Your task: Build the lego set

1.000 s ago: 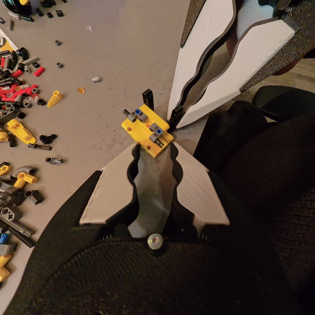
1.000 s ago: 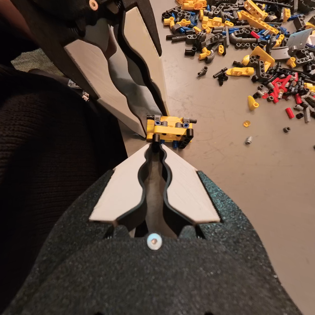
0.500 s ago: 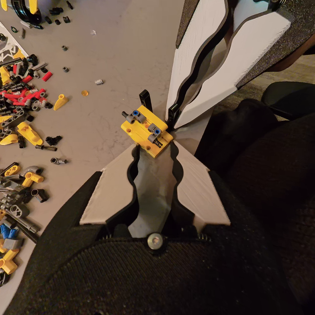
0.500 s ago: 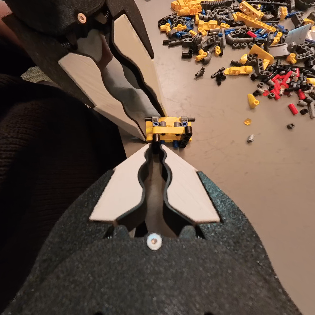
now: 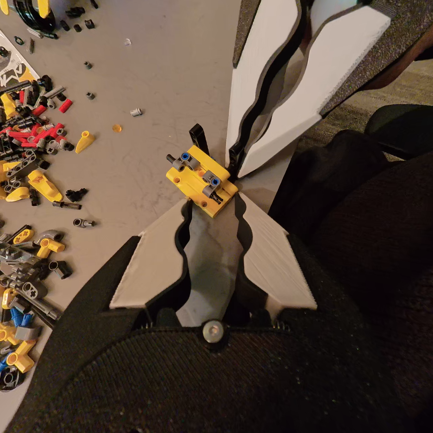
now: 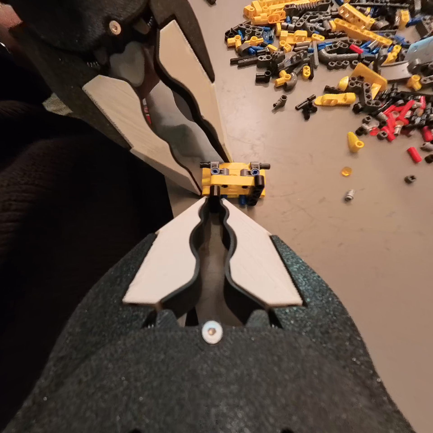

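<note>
Here both tongs, left tongs and right tongs, pinch the yellow assembly.

bare table ahead | brick pile crowds left

Glossy plastic is seen on the yellow block assembly. Matt, layer-lined pale plastic is shown on the left gripper fingers; the grey tabletop is smooth, scuffed.
</note>
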